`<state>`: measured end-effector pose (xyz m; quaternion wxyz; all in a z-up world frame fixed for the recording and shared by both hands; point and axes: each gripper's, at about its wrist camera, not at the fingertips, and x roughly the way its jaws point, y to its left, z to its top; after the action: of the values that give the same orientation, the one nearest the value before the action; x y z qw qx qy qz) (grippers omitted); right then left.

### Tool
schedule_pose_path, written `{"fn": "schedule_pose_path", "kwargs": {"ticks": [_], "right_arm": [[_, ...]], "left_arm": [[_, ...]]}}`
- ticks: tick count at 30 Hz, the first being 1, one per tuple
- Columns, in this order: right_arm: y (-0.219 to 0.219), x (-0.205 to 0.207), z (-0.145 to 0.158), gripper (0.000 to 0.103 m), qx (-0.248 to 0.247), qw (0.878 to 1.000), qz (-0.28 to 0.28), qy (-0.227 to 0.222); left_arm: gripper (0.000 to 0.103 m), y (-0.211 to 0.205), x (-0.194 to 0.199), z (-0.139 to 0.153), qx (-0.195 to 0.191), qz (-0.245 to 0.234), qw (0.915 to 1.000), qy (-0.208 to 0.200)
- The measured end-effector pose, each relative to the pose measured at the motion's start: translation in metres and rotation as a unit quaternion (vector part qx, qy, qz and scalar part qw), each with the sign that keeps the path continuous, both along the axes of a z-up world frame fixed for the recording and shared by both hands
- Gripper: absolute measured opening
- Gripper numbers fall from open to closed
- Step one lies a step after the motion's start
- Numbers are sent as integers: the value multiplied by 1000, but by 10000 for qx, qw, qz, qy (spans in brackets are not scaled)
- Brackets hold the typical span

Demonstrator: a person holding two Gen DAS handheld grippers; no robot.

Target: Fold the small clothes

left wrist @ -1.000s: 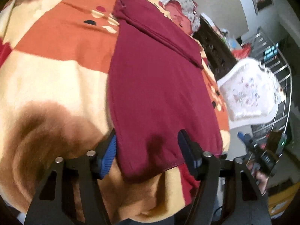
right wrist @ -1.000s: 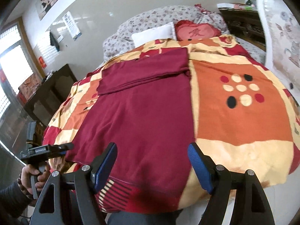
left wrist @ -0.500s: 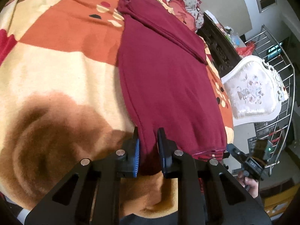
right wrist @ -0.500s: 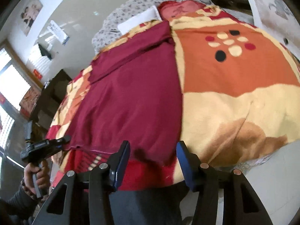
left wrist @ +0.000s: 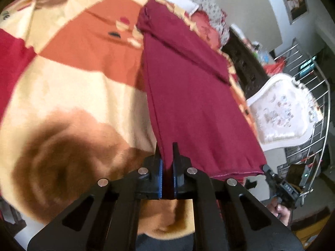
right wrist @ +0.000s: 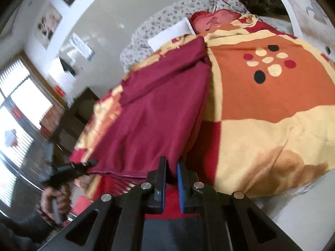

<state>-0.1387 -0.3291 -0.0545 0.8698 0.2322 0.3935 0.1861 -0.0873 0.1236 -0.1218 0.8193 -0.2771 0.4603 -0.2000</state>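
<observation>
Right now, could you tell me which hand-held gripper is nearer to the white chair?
Right. The right hand-held gripper grips the garment at its hem corner on the side of the chair; the left hand-held gripper grips the opposite corner, the garment's width farther away.

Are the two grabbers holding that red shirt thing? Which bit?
Yes. The left gripper and the right gripper each pinch a near bottom corner of the maroon garment, at its hem.

Left gripper [left wrist: 167,165] jaws nearly closed, pinching maroon cloth between the blue pads [left wrist: 160,177]. Right gripper [right wrist: 171,173] likewise clamped on cloth, narrow gap showing. Each gripper appears in the other's view, hand [right wrist: 55,196] wrapped around the handle.
</observation>
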Motion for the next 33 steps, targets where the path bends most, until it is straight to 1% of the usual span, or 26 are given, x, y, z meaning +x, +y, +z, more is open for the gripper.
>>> {"fn": "schedule_pose_path", "kwargs": {"ticks": [3, 6, 9, 11, 13, 16, 17, 20, 21, 24, 25, 26, 27, 28, 29, 31, 33], "right_arm": [[-3, -6, 9, 8, 301, 9994, 128, -71], [-3, -13, 20, 8, 476, 9986, 213, -72], [-16, -25, 30, 8, 698, 9974, 158, -70], [-27, -27, 35, 8, 873, 9961, 53, -79], [-30, -18, 38, 8, 839, 9964, 47, -137], [-29, 19, 41, 8, 771, 9968, -1, -192], [-27, 42, 44, 8, 715, 9971, -49, -259], [-25, 103, 52, 8, 770, 9962, -211, -357], [-22, 134, 54, 8, 752, 9961, -267, -370], [-18, 202, 54, 8, 615, 9966, -439, -327], [-16, 221, 54, 8, 529, 9969, -481, -317], [-13, 249, 53, 8, 442, 9974, -498, -260], [-10, 269, 52, 8, 302, 9978, -531, -245], [-10, 281, 51, 8, 228, 9979, -562, -232], [-8, 303, 49, 8, 102, 9981, -581, -194], [-5, 327, 45, 8, -78, 9980, -613, -134], [-1, 349, 37, 8, -292, 9976, -621, -15]], "left_arm": [[5, 12, -13, 16, -111, 47, 9998, -176], [5, 17, -26, 26, -199, 5, 9995, -260], [5, 20, -41, 33, -346, -50, 9990, -272], [5, 19, -41, 33, -463, -68, 9987, -195], [5, 15, -30, 27, -421, -69, 9990, -144], [5, 9, 6, 28, -530, 46, 9984, -183], [5, 10, 23, 33, -620, 155, 9977, -235], [5, 14, 75, 49, -822, 537, 9947, -313], [5, 14, 95, 56, -834, 650, 9937, -364], [5, 11, 158, 71, -829, 806, 9925, -397], [5, 9, 182, 75, -776, 793, 9931, -365], [5, 7, 198, 78, -654, 826, 9937, -375], [5, 4, 222, 82, -461, 839, 9945, -426], [5, 2, 239, 85, -321, 813, 9952, -440], [5, 0, 254, 85, -185, 849, 9952, -452], [5, -4, 289, 80, 165, 836, 9956, -388], [6, -10, 315, 63, 454, 762, 9959, -156]]}}
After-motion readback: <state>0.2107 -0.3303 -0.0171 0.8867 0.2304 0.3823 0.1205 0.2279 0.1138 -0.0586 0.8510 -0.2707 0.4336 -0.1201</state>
